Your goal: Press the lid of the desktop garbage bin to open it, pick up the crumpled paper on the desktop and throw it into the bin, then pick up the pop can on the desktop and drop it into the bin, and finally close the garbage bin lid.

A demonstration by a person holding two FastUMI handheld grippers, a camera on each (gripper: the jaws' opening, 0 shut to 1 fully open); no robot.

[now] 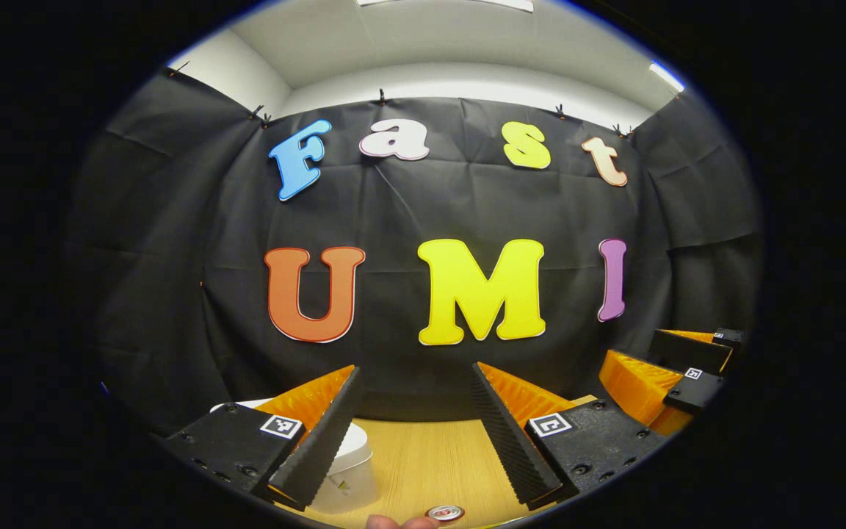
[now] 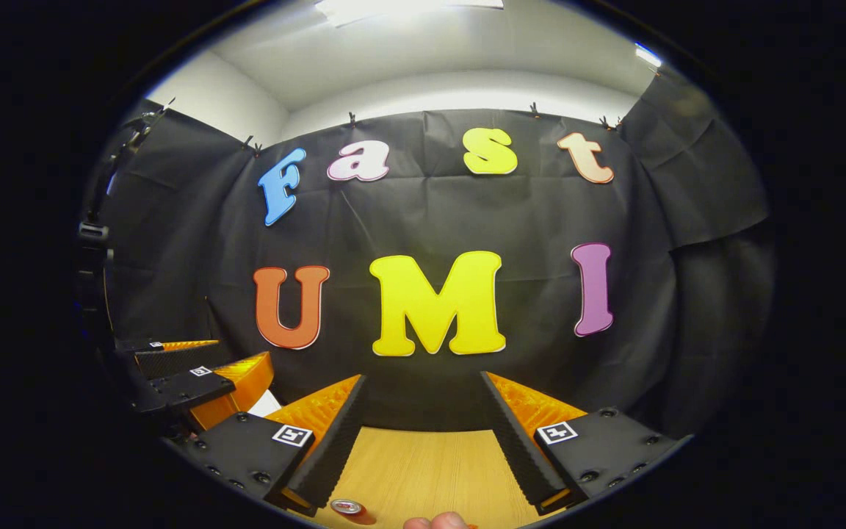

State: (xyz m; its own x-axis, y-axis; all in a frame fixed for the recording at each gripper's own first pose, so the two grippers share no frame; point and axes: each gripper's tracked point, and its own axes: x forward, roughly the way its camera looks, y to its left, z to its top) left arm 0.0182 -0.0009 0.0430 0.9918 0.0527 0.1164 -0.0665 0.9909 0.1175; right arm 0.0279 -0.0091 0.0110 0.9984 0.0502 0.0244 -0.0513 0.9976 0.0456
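Observation:
My left gripper (image 1: pixel 416 367) is open above the wooden table (image 1: pixel 430 455), with nothing between its fingers. The white desktop bin (image 1: pixel 353 463) stands low on the left, partly hidden behind the left finger, and its lid looks down. The silver top of the red pop can (image 1: pixel 445 513) peeks in at the bottom edge, between the fingers. My right gripper (image 2: pixel 421 376) is also open and holds nothing. In the right gripper view the pop can (image 2: pixel 347 507) sits at the bottom, near the left finger.
A person's fingertip (image 1: pixel 393 523) shows at the bottom edge, and a fingertip (image 2: pixel 438 522) shows in the right gripper view too. The right gripper (image 1: pixel 632 353) hangs far right in the left gripper view; the left gripper (image 2: pixel 243 351) hangs far left in the other. The black cloth wall closes the table's back.

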